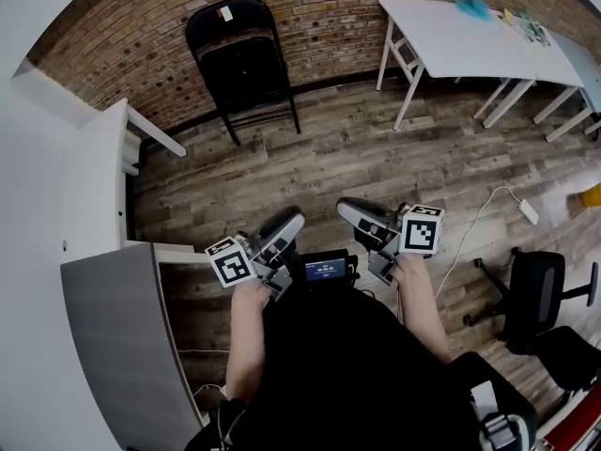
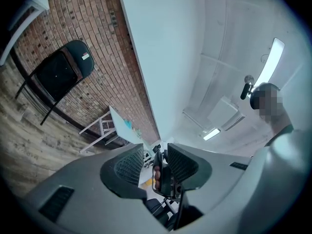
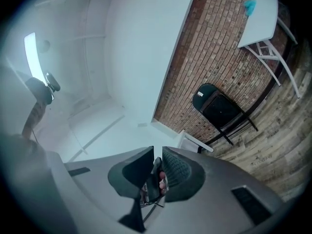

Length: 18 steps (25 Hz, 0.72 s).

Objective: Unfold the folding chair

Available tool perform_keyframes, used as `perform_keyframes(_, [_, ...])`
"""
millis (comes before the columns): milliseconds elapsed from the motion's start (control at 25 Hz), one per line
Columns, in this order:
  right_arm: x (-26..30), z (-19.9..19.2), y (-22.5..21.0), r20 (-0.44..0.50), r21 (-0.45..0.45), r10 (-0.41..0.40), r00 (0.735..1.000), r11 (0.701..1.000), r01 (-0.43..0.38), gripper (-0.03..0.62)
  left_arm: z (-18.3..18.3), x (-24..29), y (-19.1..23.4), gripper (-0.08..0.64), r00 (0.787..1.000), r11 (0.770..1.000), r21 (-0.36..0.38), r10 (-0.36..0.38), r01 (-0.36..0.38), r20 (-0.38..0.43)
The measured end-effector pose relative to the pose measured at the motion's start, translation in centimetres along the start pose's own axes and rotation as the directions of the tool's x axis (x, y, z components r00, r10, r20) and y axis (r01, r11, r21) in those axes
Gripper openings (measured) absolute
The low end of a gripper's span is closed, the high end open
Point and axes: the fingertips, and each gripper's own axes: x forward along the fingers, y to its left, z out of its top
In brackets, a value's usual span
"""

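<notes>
The black folding chair [image 1: 242,59] leans folded against the brick wall at the far side of the room, well away from both grippers. It also shows in the left gripper view [image 2: 63,72] and the right gripper view [image 3: 222,108]. My left gripper [image 1: 286,222] is held close to my body, its jaws a little apart with nothing between them [image 2: 155,162]. My right gripper [image 1: 349,209] hangs beside it, tips turned toward the left one, jaws shut and empty [image 3: 157,167].
A white table [image 1: 470,36] with small items stands at the back right. A white desk [image 1: 103,167] and a grey panel [image 1: 113,346] are on my left. A black office chair [image 1: 535,289] and a power strip [image 1: 529,211] on a white cable lie at the right.
</notes>
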Motion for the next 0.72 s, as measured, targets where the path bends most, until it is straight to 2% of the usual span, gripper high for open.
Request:
perform_keyframes(120, [0.5, 0.1, -0.4, -0.010, -0.013, -0.010, 1.000, 1.000, 0.010, 0.058, 0.4, 0.2, 0.8, 0.152, 1.000, 1.000, -0.013, -0.014, 0.014, 0.009])
perform_keyframes(400, [2.1, 0.8, -3.3, -0.012, -0.053, -0.079, 0.997, 0.996, 0.078, 0.058, 2.0, 1.4, 4.8, 0.152, 0.995, 0.994, -0.053, -0.098, 0.099, 0.036])
perform_keyframes(560, [7.1, 6.1, -5.2, -0.029, -0.055, -0.122, 0.992, 0.991, 0.120, 0.058, 8.4, 3.1, 8.9, 0.152, 0.992, 0.987, -0.106, -0.114, 0.119, 0.059])
perform_keyframes(720, [12.4, 9.1, -5.5, -0.044, -0.077, -0.116, 0.992, 0.991, 0.112, 0.058, 13.8, 2.9, 12.2, 0.152, 0.988, 0.982, -0.129, -0.122, 0.135, 0.098])
